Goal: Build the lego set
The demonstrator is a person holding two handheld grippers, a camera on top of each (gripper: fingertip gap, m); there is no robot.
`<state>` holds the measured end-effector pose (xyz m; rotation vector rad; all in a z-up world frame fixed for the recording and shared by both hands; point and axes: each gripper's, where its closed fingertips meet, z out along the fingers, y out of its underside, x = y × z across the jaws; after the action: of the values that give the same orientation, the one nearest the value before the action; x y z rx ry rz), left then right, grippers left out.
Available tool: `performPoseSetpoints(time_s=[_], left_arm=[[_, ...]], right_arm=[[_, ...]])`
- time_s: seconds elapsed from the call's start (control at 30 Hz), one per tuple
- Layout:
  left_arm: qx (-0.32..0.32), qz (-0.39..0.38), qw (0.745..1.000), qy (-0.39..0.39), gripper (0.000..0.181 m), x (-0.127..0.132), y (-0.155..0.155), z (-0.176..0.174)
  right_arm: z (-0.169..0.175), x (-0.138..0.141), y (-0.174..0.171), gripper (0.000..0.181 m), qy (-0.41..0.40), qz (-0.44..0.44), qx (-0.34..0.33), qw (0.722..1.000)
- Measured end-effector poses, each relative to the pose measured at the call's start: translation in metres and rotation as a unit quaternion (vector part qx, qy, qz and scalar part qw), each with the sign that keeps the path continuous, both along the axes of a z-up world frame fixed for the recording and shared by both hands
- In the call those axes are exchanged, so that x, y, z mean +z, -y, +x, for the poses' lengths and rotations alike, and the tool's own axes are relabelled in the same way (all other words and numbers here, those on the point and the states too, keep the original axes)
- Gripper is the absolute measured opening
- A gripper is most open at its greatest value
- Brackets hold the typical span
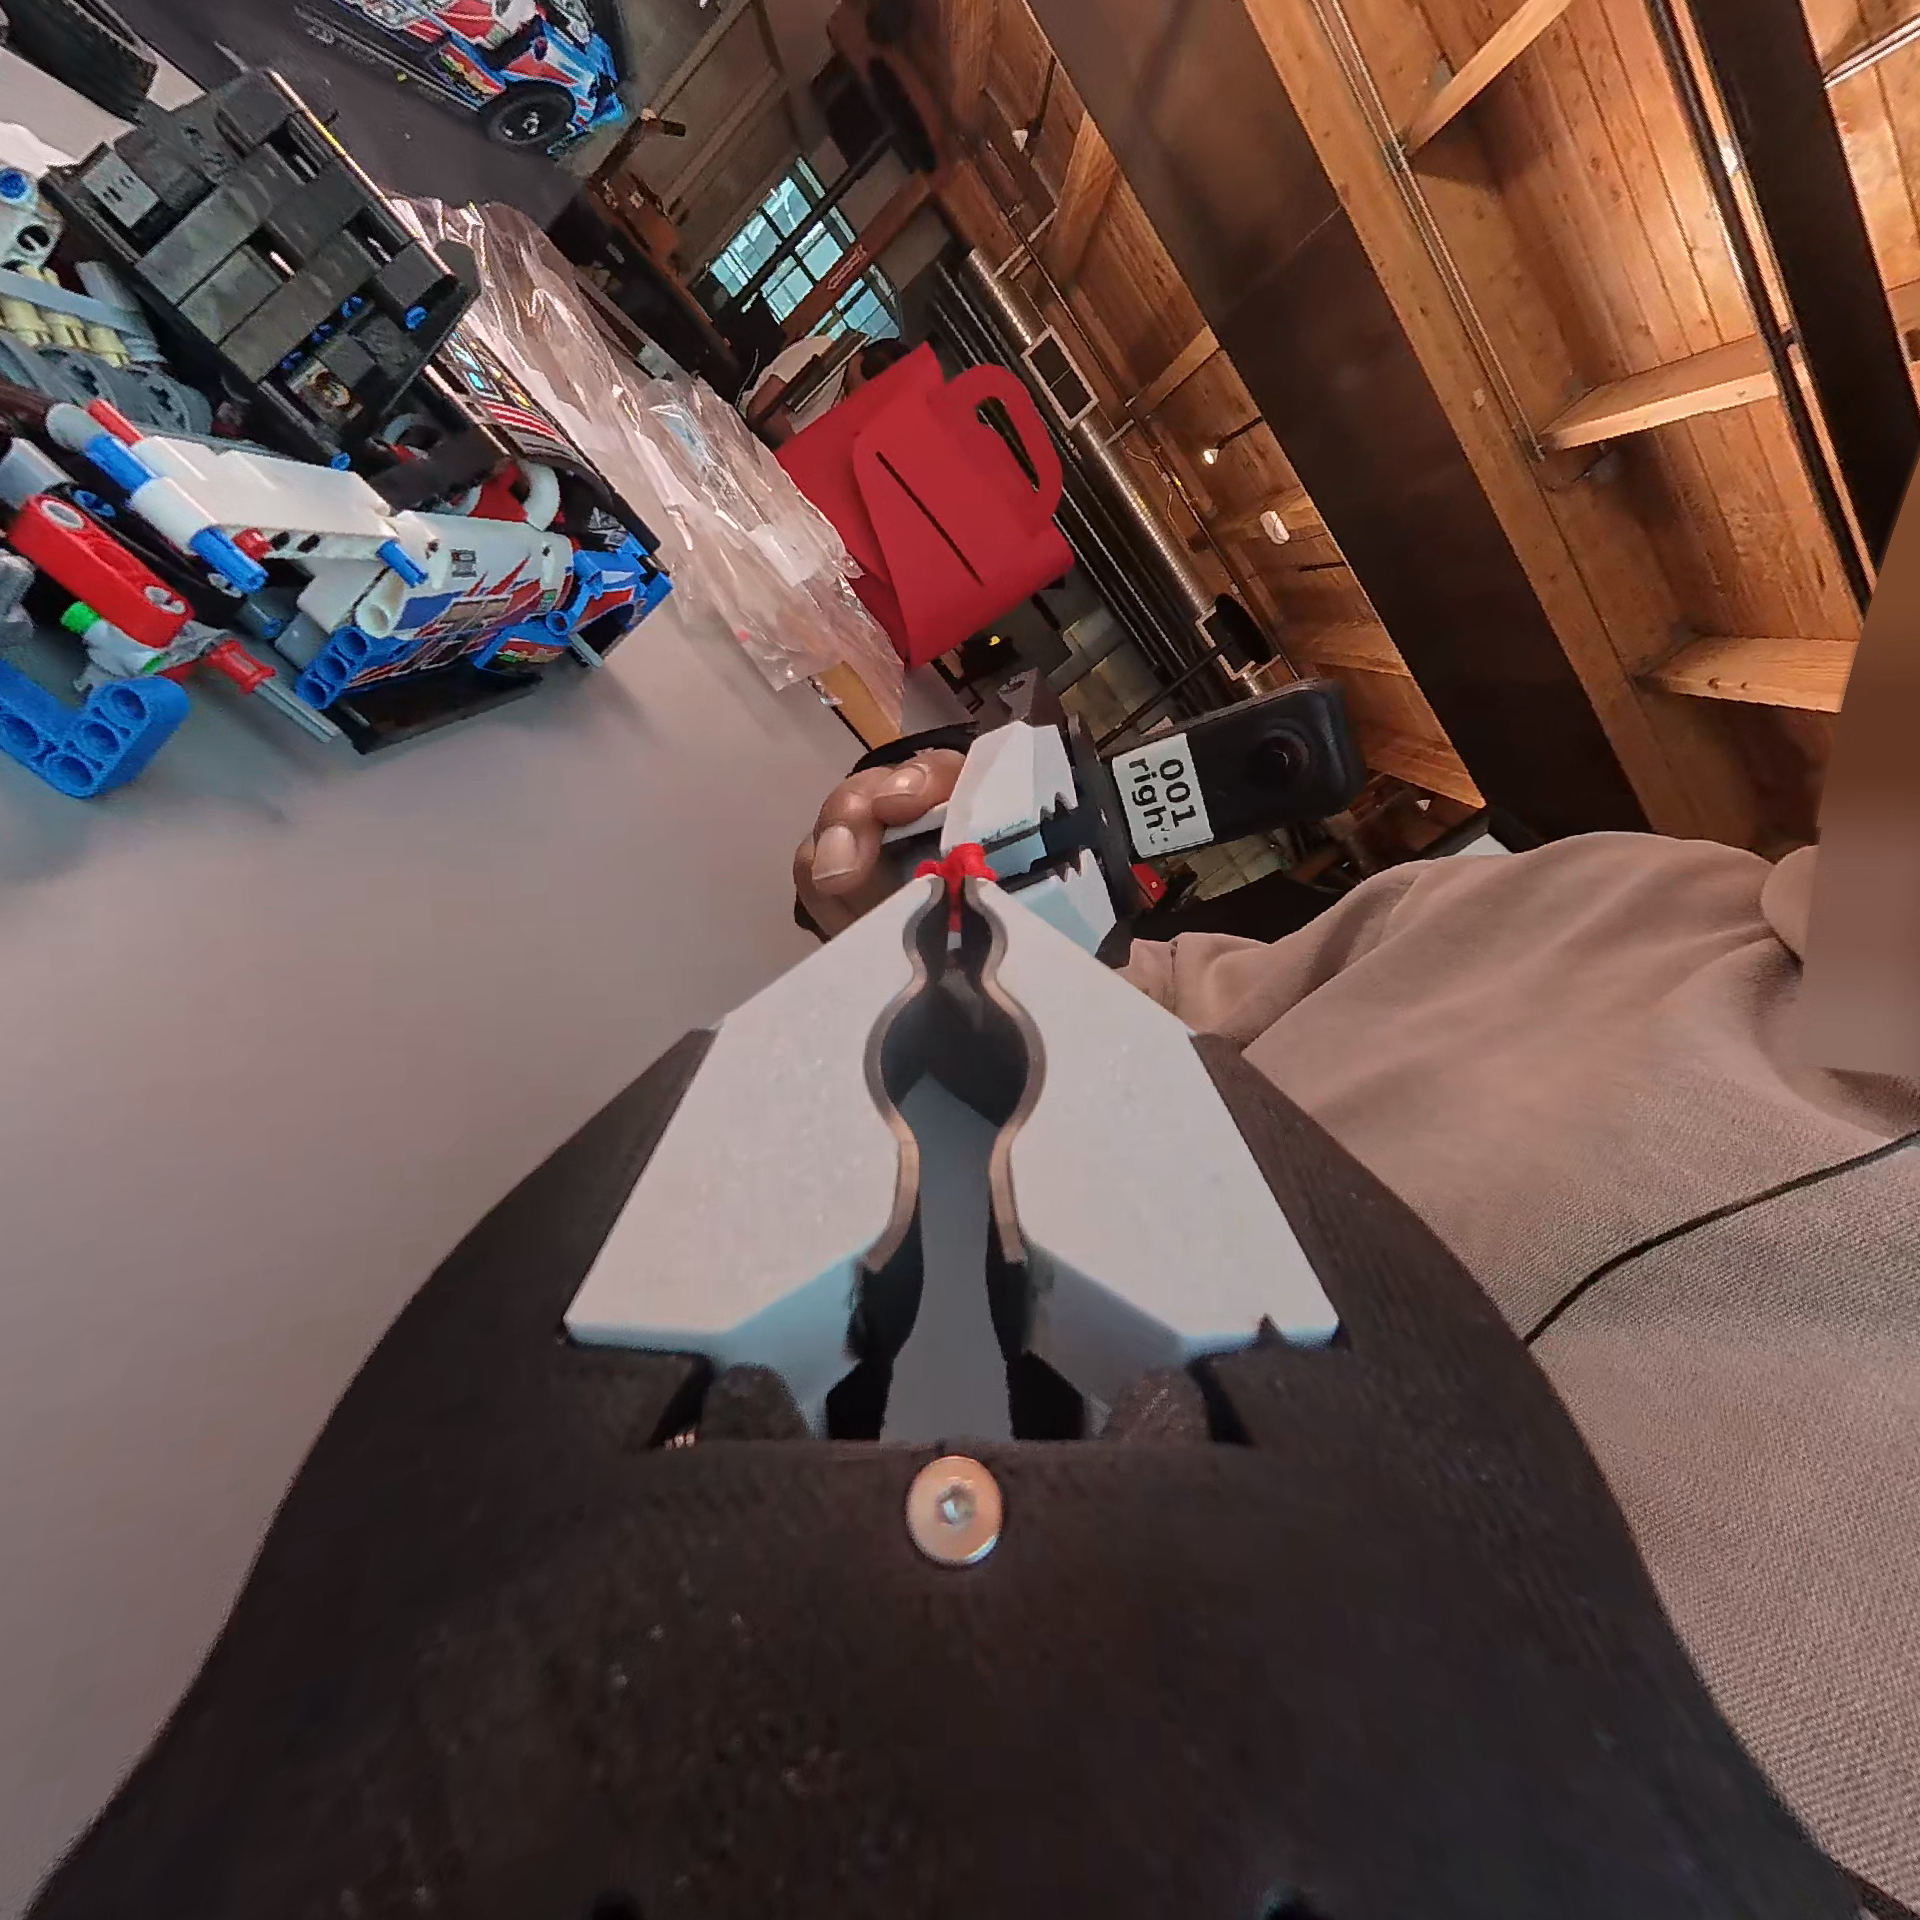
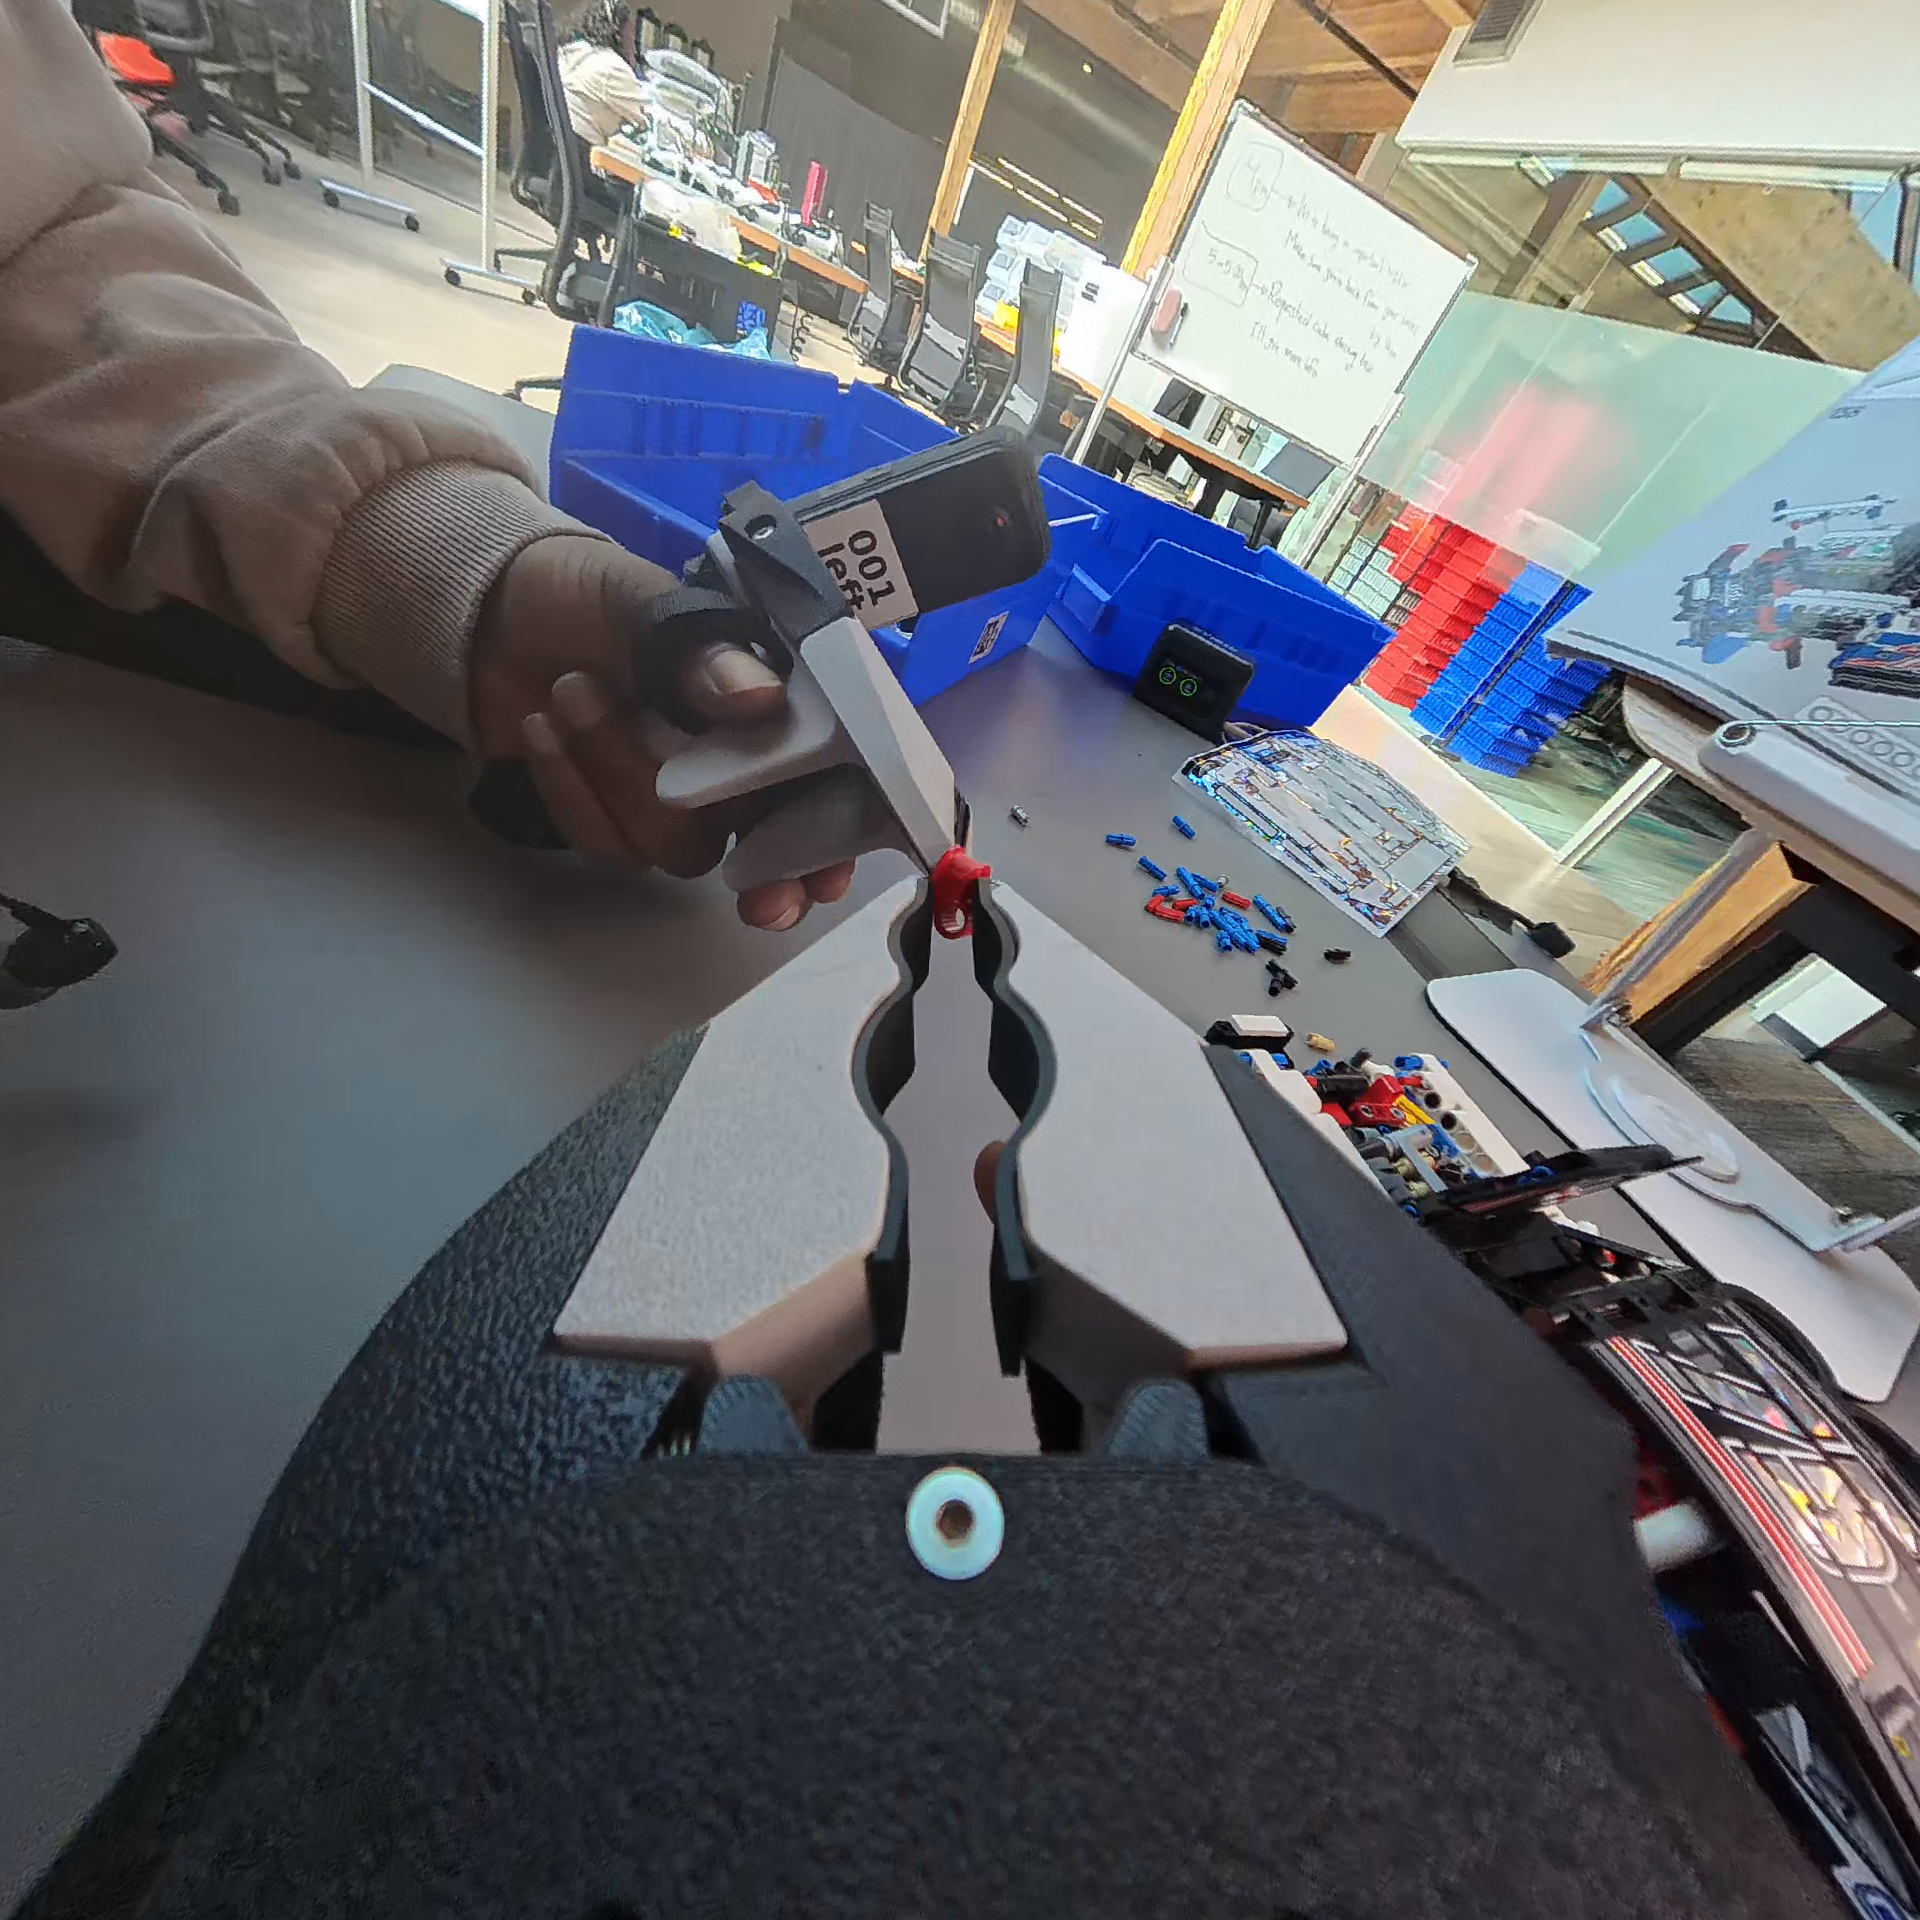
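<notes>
The left tongs (image 1: 951, 896), pale grey wedge-shaped fingers with scalloped black inner edges set in a coarse black printed body, are clenching on a small red plastic lego connector (image 1: 956, 864) at their very tips. The right tongs (image 2: 954, 902), of the same build with a pebbled black housing, are meeting them tip to tip and are pinching the same small red plastic lego connector (image 2: 956, 891) from the other side, so the piece is hanging in the air above the smooth matte grey table (image 2: 312, 1039), between the two tools.

A hand (image 2: 623, 727) in a ribbed beige knit cuff is squeezing the left tool's grey trigger.

Just beyond the right tool, a jumble of loose white, red and black bricks (image 2: 1371, 1101) is lying beside a glossy black curved car body panel (image 2: 1714, 1455). Farther out, small blue and red pins (image 2: 1216, 914) are lying scattered near a shiny sticker sheet (image 2: 1330, 821), with ridged blue plastic bins (image 2: 790, 457) behind.

In the left wrist view, the half-built white, blue and red car model (image 1: 343, 561) is sitting well apart on the table, with crinkled clear plastic bags (image 1: 707, 447) past it.
</notes>
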<state>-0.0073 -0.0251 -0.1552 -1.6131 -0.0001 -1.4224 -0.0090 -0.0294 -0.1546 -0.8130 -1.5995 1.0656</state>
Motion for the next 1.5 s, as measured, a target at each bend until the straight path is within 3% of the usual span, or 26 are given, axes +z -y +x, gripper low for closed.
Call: performPoseSetpoints(time_s=[0.57,0.63,0.67,0.93,1.2,1.27,1.5], left_arm=[[0.029,0.007,0.999,-0.017,0.0,-0.002,-0.002,-0.012],[0.019,0.001,1.0,-0.003,0.022,-0.001,-0.002,-0.009],[0.013,0.001,1.0,0.003,0.024,0.0,-0.002,-0.007],[-0.001,-0.012,1.0,-0.002,0.0,-0.006,-0.003,-0.002],[0.001,-0.002,0.998,-0.063,0.0,-0.014,-0.004,-0.002],[-0.003,0.005,0.998,-0.067,0.013,-0.012,-0.003,0.001],[0.001,0.002,0.995,-0.105,0.005,-0.019,-0.004,-0.001]], right_arm=[[0.001,0.002,-0.005,0.005,-0.006,-0.014,-0.005,1.0],[0.0,0.0,-0.004,0.005,-0.003,-0.008,-0.005,1.0],[-0.001,-0.001,-0.004,0.005,-0.001,-0.004,-0.008,1.0],[-0.002,-0.006,-0.002,0.005,0.004,0.011,-0.007,1.0],[-0.002,-0.013,-0.005,0.005,0.025,0.013,-0.004,1.0],[-0.002,-0.014,-0.003,0.005,0.027,0.015,-0.002,1.0],[-0.001,-0.016,-0.004,0.007,0.035,0.02,0.001,0.999]])
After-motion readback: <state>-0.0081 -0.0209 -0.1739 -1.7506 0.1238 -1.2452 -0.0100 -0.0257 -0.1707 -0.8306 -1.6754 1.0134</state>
